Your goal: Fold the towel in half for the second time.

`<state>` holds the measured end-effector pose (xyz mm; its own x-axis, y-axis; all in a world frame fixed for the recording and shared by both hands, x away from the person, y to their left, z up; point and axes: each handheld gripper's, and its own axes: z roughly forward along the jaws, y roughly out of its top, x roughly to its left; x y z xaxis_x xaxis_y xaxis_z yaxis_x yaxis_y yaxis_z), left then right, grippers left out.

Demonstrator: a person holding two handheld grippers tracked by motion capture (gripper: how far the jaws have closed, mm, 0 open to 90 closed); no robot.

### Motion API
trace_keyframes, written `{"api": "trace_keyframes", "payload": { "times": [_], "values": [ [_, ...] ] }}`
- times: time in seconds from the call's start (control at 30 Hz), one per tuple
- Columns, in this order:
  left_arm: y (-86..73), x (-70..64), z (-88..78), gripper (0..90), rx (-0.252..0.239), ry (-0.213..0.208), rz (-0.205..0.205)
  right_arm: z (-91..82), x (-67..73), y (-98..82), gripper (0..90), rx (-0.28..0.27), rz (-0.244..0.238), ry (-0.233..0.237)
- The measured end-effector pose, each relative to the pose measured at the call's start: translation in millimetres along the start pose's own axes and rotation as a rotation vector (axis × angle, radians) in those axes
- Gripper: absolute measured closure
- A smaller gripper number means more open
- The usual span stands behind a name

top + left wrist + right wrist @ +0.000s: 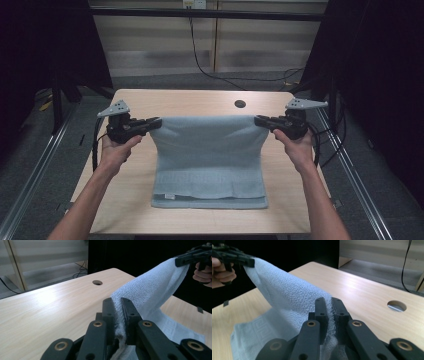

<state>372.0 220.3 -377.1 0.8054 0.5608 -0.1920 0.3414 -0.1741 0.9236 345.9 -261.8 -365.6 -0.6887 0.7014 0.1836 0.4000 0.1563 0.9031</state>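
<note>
A light blue towel (207, 155) lies on the wooden table (150, 100), its far edge lifted off the surface and stretched between both grippers. My left gripper (159, 121) is shut on the towel's left far corner; in the left gripper view the cloth (147, 287) is pinched between my left gripper's (118, 301) black jaws. My right gripper (257, 120) is shut on the right far corner, and the towel (284, 292) runs from my right gripper (327, 300) across to the other gripper (234, 257). The towel's near part rests folded on the table.
A round cable hole (240, 104) sits in the table near its far right. A black cable (200, 55) hangs behind the table against a pale wall. Metal rails (35, 165) run along the floor on both sides.
</note>
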Motion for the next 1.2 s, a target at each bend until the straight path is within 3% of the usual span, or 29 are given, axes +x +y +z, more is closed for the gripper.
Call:
{"api": "trace_keyframes", "payload": {
  "times": [0.13,0.2,0.63,0.67,0.77,0.9,1.03,1.2],
  "values": [
    [-7.6,-3.2,-3.9,83.1,-0.001,-0.004,-0.004,-1.8,5.9,-8.4,84.8,0.01,0.001,0.012],
    [-20.1,-8.5,-8.4,83.2,0.022,-0.015,-0.007,-5.5,11.6,-18.4,84.8,0.001,0.018,0.037],
    [-65.9,-33.5,-25.2,83.0,0.069,-0.066,-0.002,-19.2,32.8,-61.2,84.7,0.016,0.041,0.104],
    [-70.7,-35.0,-25.9,83.0,0.075,-0.073,-0.002,-19.3,34.8,-73.7,84.7,0.03,0.054,0.116],
    [-83.8,-39.7,-24.6,82.9,0.102,-0.083,-0.015,-19.2,39.4,-89.1,84.7,0.056,0.059,0.115],
    [-96.5,-45.5,-24.3,82.6,0.14,-0.107,-0.011,-22.9,43.5,-100.8,84.4,0.063,0.064,0.114],
    [-108.2,-52.1,-25.3,82.3,0.171,-0.116,-0.008,-26.1,53.1,-120.2,83.7,0.115,0.059,0.111],
    [-119.7,-58.3,-26.0,79.7,0.2,-0.137,-0.02,-27.4,58.2,-131.9,80.5,0.151,0.063,0.118]
  ]
}}
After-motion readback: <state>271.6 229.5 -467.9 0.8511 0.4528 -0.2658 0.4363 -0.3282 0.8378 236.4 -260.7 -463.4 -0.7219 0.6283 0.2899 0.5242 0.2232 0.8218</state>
